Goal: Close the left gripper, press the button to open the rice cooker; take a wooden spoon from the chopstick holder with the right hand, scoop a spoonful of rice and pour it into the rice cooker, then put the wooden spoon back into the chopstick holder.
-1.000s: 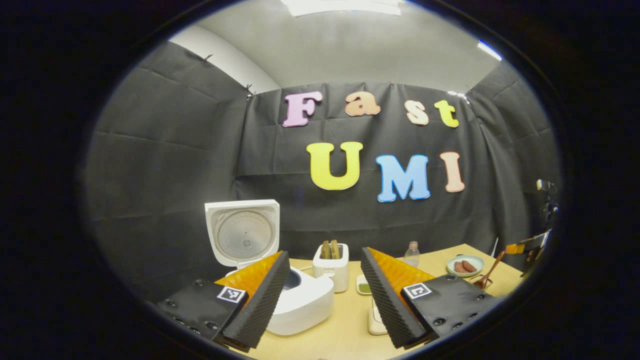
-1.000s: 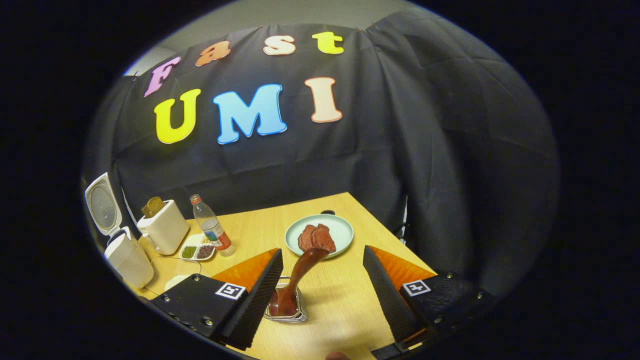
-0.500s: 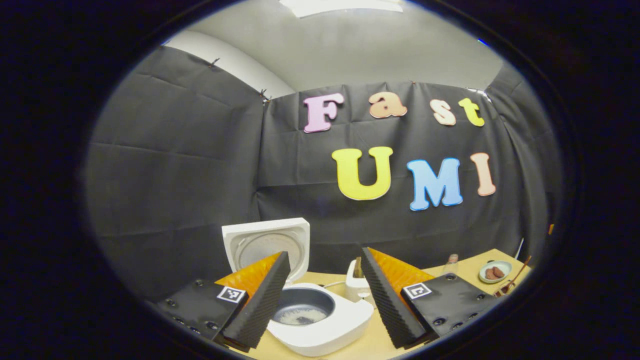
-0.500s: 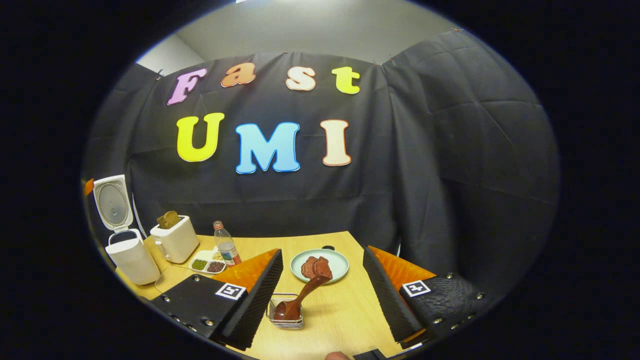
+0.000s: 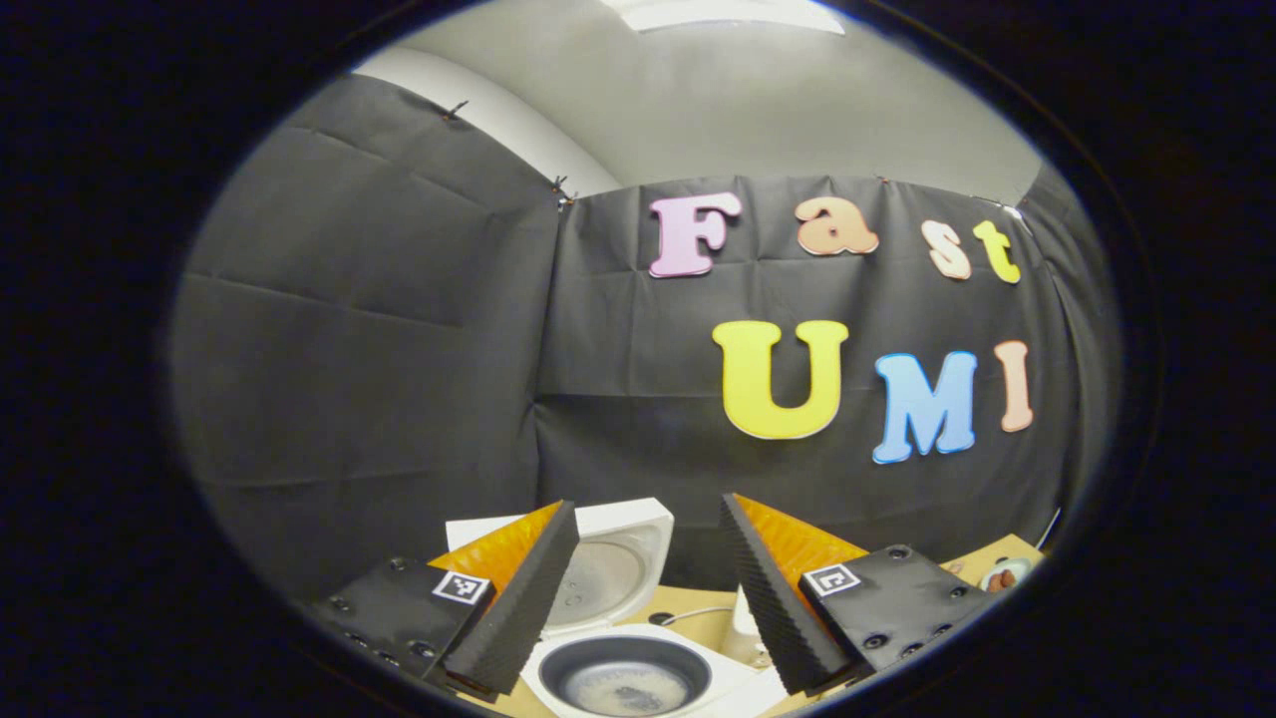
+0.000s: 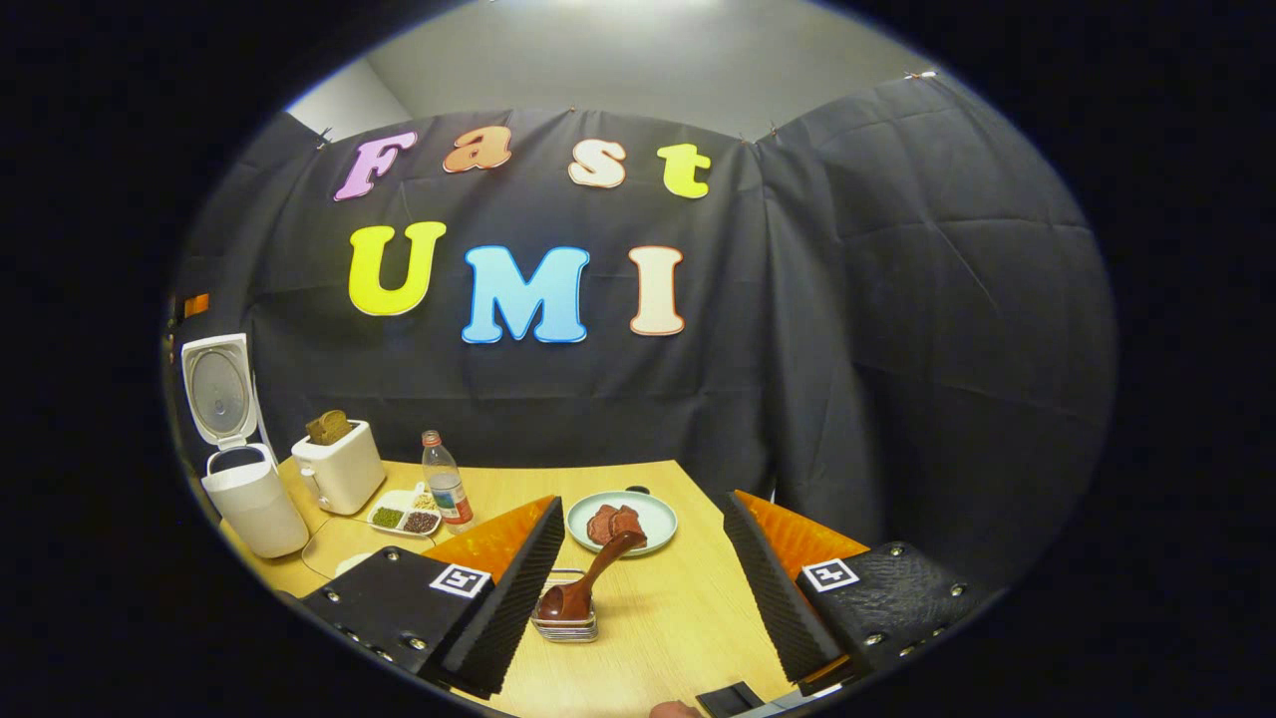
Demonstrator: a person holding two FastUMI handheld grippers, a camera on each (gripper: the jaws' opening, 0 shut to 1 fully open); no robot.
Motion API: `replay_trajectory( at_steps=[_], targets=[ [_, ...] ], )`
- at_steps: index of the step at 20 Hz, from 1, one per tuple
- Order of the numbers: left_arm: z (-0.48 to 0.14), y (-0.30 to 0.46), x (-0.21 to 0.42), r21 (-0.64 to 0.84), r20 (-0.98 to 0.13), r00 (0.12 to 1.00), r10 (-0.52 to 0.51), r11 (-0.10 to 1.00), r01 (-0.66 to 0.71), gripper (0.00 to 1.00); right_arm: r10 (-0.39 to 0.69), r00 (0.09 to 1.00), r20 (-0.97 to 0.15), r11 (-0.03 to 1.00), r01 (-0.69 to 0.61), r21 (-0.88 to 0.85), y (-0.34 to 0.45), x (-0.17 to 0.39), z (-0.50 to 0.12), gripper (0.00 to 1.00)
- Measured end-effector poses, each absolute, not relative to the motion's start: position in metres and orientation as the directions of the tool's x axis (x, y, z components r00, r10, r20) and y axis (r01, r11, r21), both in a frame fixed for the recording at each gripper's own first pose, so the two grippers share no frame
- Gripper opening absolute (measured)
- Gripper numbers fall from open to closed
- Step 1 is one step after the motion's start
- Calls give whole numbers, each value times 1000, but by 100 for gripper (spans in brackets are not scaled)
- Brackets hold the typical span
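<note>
In the left gripper view the white rice cooker [image 5: 638, 688] stands open, lid [image 5: 613, 563] upright, with a little rice in its dark inner pot. My left gripper [image 5: 648, 598] hangs open just above and in front of it, holding nothing. In the right gripper view the wooden spoon [image 6: 588, 583] stands bowl-up in the wire chopstick holder [image 6: 566, 624] on the table. My right gripper [image 6: 643, 588] is open, the spoon near its left finger but not touched. The open rice cooker [image 6: 244, 499] shows far left there.
A white toaster [image 6: 339, 464] with bread, a plastic bottle [image 6: 444, 489], a small divided dish of beans [image 6: 404, 514] and a pale green plate with brown pieces [image 6: 623, 519] sit on the wooden table [image 6: 678, 618]. A dark object [image 6: 728, 698] lies at the table's near edge.
The left gripper has swung left and closer over the open cooker, its view tilting up. The right gripper has pulled back and up from the spoon, which stays in the holder.
</note>
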State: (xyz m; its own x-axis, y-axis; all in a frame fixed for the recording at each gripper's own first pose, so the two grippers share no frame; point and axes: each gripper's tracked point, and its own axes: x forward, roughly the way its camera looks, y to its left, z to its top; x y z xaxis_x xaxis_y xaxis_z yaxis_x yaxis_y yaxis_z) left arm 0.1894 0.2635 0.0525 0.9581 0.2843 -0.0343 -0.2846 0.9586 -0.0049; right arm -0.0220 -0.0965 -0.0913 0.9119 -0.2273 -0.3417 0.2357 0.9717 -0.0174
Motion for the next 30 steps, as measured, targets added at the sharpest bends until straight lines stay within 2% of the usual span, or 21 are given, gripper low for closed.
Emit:
replay_trajectory(
  at_steps=[7,14,17,18,19,20,21,22,26,27,28,30],
  targets=[
    [35,321,249,103,-59,935,351,933,-344,98,-308,892,-329,950,305,-64,-103,-40,-93,98],
    [-10,369,301,99,-187,890,417,909,-405,98,-347,874,-339,938,325,-121,-108,-57,-97,98],
    [-31,379,309,76,-252,875,413,910,-407,98,-363,872,-329,932,335,-141,-112,-61,-94,98],
    [-37,381,309,68,-277,865,418,907,-416,92,-358,875,-325,934,329,-142,-110,-61,-92,96],
    [-33,383,310,56,-261,872,415,908,-415,99,-354,878,-321,935,323,-146,-109,-60,-92,96],
    [-34,383,310,35,-275,870,409,909,-416,98,-353,880,-319,935,320,-154,-109,-60,-92,96],
    [-36,382,308,33,-280,869,408,909,-416,92,-350,881,-319,936,315,-157,-108,-60,-93,96],
    [-39,380,306,34,-292,867,405,910,-413,96,-345,882,-321,938,311,-153,-107,-59,-94,96],
    [-41,362,295,31,-314,863,395,913,-407,96,-310,892,-329,951,286,-119,-99,-50,-100,96],
    [-41,357,293,22,-315,867,386,916,-400,92,-302,893,-332,953,280,-115,-99,-49,-102,96],
    [-40,352,289,14,-316,870,379,918,-396,97,-296,894,-337,955,274,-112,-99,-47,-104,96],
    [-40,345,283,10,-315,873,373,921,-390,98,-281,898,-338,960,262,-103,-99,-44,-105,96]
  ],
)
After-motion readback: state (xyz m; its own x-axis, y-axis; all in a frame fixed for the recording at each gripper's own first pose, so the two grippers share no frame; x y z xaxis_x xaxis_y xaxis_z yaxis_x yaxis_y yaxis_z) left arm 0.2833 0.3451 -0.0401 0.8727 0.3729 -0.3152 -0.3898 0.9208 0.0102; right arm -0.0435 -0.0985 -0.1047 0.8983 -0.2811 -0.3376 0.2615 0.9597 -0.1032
